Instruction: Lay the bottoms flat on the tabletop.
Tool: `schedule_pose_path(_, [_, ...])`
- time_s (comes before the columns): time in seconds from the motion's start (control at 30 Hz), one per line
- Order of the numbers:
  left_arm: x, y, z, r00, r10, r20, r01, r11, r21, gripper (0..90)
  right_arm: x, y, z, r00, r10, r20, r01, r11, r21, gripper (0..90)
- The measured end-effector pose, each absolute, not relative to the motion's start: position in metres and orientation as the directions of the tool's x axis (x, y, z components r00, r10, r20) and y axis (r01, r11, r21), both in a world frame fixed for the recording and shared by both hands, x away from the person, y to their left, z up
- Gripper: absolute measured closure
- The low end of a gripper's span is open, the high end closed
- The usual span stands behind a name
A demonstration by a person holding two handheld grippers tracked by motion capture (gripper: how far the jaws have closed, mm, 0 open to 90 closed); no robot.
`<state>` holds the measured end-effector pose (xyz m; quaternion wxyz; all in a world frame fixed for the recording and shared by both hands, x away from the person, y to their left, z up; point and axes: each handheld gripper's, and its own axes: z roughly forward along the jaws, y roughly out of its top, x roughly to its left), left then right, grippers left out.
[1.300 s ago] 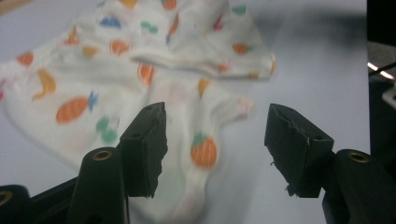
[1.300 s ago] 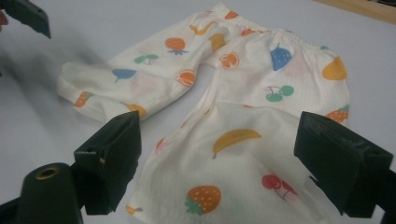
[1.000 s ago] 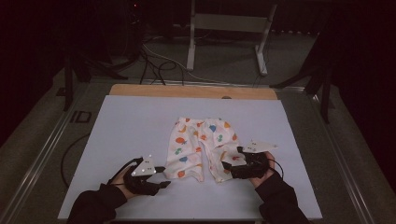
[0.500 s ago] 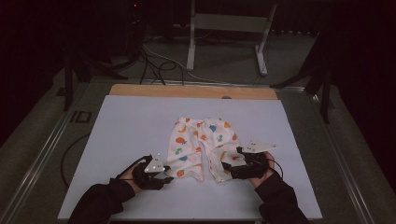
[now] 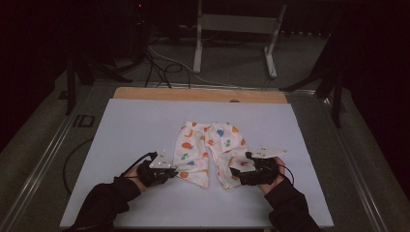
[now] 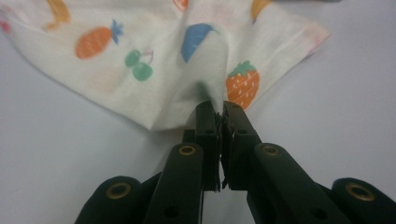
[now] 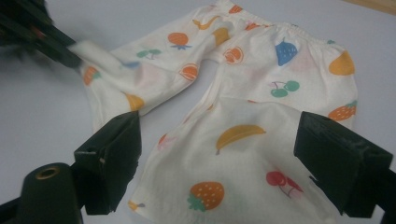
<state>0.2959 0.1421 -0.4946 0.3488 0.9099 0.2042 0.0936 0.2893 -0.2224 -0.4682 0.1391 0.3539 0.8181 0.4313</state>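
One trouser hem [image 6: 212, 88] pinched between left fingers [image 6: 207, 126].

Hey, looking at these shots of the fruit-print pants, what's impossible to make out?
- Left claw: how much pants cloth it has pinched, hidden between the shut jaws, left gripper view.
- Left claw's tip: blurred, right gripper view.
- Pants cuff under right claw: cut off by the bottom edge.
- Fruit prints: too small, high view.

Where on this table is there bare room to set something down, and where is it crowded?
The white mat is bare left of the fruit-print trousers, on the strip between their waistband and the wooden edge, and to their right. It is crowded at the trouser legs, where the left gripper pinches one hem and the right gripper straddles the other.
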Motion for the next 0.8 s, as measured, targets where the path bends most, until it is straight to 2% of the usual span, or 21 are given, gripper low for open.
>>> schedule_pose_path(0.2, [0.282, 0.150, -0.467, 0.897, 0.440, 0.038, 0.295, -0.662, 0.689, 84.9, 0.288, -0.221, -0.466, -0.710, 0.700, 0.076, 0.456, 0.375, 0.807, 15.2])
schedule_pose_path(0.27, [0.277, 0.155, -0.460, 0.897, 0.440, 0.029, 0.290, -0.639, 0.712, 80.9, 0.289, -0.221, -0.466, -0.710, 0.700, 0.078, 0.454, 0.372, 0.810, 15.2])
schedule_pose_path(0.3, [0.275, 0.157, -0.458, 0.897, 0.441, 0.031, 0.286, -0.633, 0.720, 77.1, 0.289, -0.221, -0.466, -0.711, 0.699, 0.079, 0.455, 0.371, 0.810, 15.2])
schedule_pose_path(0.4, [0.267, 0.164, -0.455, 0.889, 0.452, 0.066, 0.266, -0.628, 0.731, 56.1, 0.288, -0.221, -0.466, -0.710, 0.700, 0.076, 0.454, 0.372, 0.810, 15.2])
schedule_pose_path(0.47, [0.265, 0.172, -0.459, 0.882, 0.467, 0.067, 0.276, -0.625, 0.730, 48.8, 0.288, -0.221, -0.466, -0.713, 0.698, 0.071, 0.450, 0.378, 0.809, 15.2])
schedule_pose_path(0.8, [0.272, 0.193, -0.493, 0.877, 0.480, 0.034, 0.327, -0.645, 0.691, 49.4, 0.284, -0.213, -0.464, -0.719, 0.691, 0.076, 0.447, 0.375, 0.813, 15.3])
